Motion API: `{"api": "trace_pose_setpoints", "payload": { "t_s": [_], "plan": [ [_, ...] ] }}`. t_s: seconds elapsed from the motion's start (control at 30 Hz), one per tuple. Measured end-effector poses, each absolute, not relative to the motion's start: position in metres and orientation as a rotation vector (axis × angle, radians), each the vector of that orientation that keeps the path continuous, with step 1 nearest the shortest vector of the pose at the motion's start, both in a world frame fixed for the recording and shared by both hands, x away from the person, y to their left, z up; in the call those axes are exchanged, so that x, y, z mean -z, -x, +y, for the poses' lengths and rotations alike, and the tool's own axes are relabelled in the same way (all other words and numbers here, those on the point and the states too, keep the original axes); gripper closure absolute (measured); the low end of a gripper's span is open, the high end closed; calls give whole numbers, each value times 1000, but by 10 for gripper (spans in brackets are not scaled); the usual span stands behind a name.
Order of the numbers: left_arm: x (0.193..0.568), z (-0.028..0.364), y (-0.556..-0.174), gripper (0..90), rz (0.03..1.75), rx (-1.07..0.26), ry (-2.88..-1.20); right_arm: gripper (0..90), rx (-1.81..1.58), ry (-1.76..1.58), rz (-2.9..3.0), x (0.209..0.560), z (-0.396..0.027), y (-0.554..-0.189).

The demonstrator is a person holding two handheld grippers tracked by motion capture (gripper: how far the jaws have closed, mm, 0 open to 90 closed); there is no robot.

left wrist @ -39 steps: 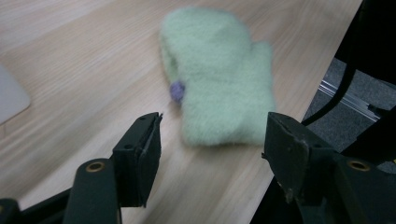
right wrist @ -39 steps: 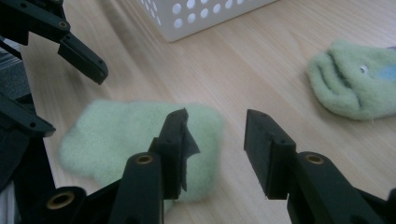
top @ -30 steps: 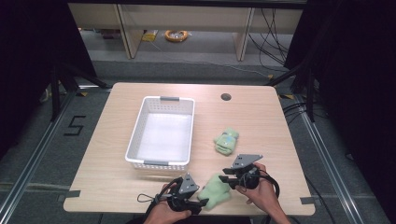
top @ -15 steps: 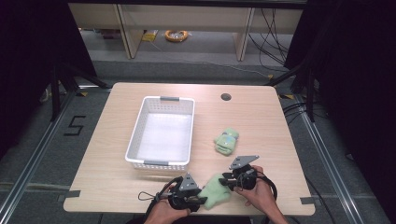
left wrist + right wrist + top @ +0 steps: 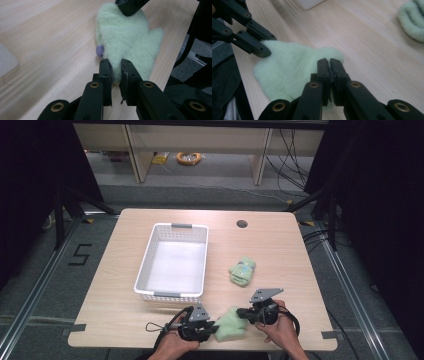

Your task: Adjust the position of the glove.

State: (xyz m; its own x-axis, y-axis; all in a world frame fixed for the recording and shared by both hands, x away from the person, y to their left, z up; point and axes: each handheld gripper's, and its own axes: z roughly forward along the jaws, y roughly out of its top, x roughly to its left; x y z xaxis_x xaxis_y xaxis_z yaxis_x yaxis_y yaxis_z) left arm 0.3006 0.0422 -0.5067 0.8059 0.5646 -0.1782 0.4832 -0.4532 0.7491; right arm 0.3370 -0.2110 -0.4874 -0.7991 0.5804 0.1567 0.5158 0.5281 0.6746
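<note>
Our left gripper [image 5: 115, 65] and right gripper [image 5: 329, 62] have just been closing their jaws, and both now pinch the pale green fleece cloth [image 5: 231, 324] from opposite ends. The left one bites the near edge beside the cloth's small purple tuft [image 5: 100, 50]; the right one clamps a far corner.

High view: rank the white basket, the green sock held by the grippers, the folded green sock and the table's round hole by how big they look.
1. White basket, clearly largest.
2. Held green sock and folded green sock: look alike, and the held one is partly covered, so no ranking.
3. Round hole, smallest.
</note>
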Motion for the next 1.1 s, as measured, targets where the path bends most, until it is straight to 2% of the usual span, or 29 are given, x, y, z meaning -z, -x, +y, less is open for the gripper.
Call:
{"api": "trace_pose_setpoints", "payload": {
  "t_s": [0.37,0.7,1.07,1.1],
  "plan": [
    [494,38,-325,797,719,-185,-2198,875,-1244,-1093,2566,479,-226,-315],
    [492,31,-329,788,705,-137,-2203,876,-1217,-1116,2549,481,-233,-301],
    [502,29,-330,724,719,-121,-2237,837,-1144,-1181,2587,496,-235,-304],
    [501,31,-331,683,708,-121,-2247,805,-1144,-1194,2593,496,-235,-304]
  ]
}}
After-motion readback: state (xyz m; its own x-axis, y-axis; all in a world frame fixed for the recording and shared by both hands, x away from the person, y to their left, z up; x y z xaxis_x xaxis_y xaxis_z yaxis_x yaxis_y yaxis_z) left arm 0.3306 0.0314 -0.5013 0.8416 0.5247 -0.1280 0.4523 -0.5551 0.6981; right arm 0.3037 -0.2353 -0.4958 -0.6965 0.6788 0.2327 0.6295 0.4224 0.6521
